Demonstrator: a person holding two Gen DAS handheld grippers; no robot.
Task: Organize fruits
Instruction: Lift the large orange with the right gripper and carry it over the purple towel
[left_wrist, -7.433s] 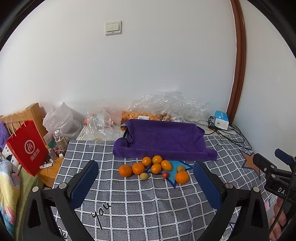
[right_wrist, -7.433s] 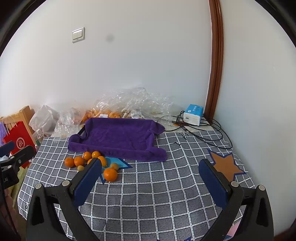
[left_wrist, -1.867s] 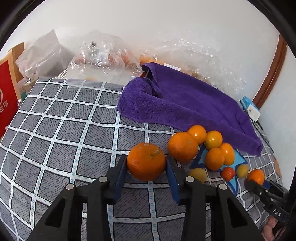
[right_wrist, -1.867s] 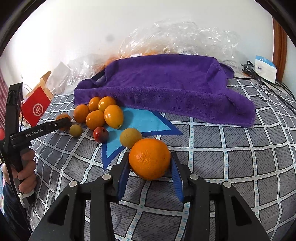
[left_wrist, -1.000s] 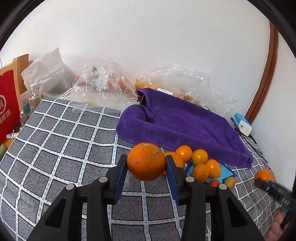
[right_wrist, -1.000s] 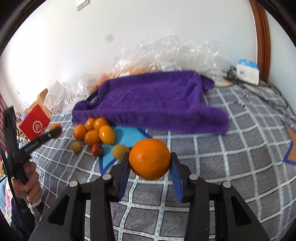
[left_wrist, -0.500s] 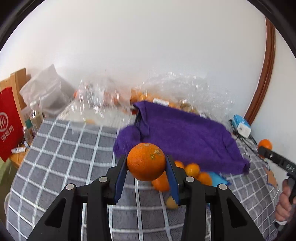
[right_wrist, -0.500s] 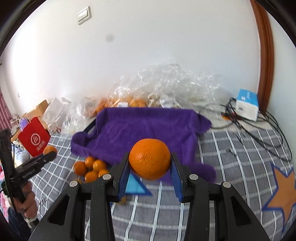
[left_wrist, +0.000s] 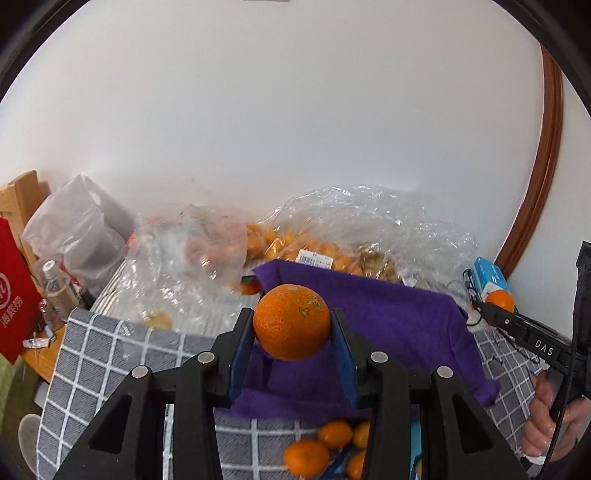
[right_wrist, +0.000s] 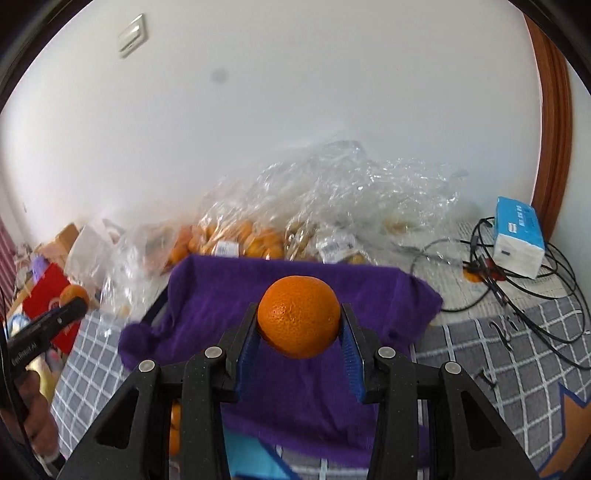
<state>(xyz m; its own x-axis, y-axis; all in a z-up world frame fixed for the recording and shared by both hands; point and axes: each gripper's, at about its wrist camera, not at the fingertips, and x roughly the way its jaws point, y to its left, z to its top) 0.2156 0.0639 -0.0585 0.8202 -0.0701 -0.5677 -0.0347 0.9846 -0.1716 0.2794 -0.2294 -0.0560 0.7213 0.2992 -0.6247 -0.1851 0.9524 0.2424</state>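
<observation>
A: Left gripper (left_wrist: 291, 332) pinches one orange (left_wrist: 291, 326) across its widest part, and the right gripper (right_wrist: 298, 328) pinches a second orange (right_wrist: 298, 317) the same way. Both are held in the air over the purple towel (left_wrist: 399, 325)

B: Handling?

A: Judged firm but round, moderate weight, peel slightly slick, so it could roll out of flat fingers. Mid-body grip looks sound

B: Surroundings?

A: Loose small oranges (left_wrist: 325, 446) lie on the checked bench cloth (left_wrist: 92, 354) at the towel's near edge. Plastic bags (right_wrist: 332, 206) crowd behind the towel, cables (right_wrist: 517, 288) and a blue box (right_wrist: 519, 236) to the right. Nothing blocks the towel itself
</observation>
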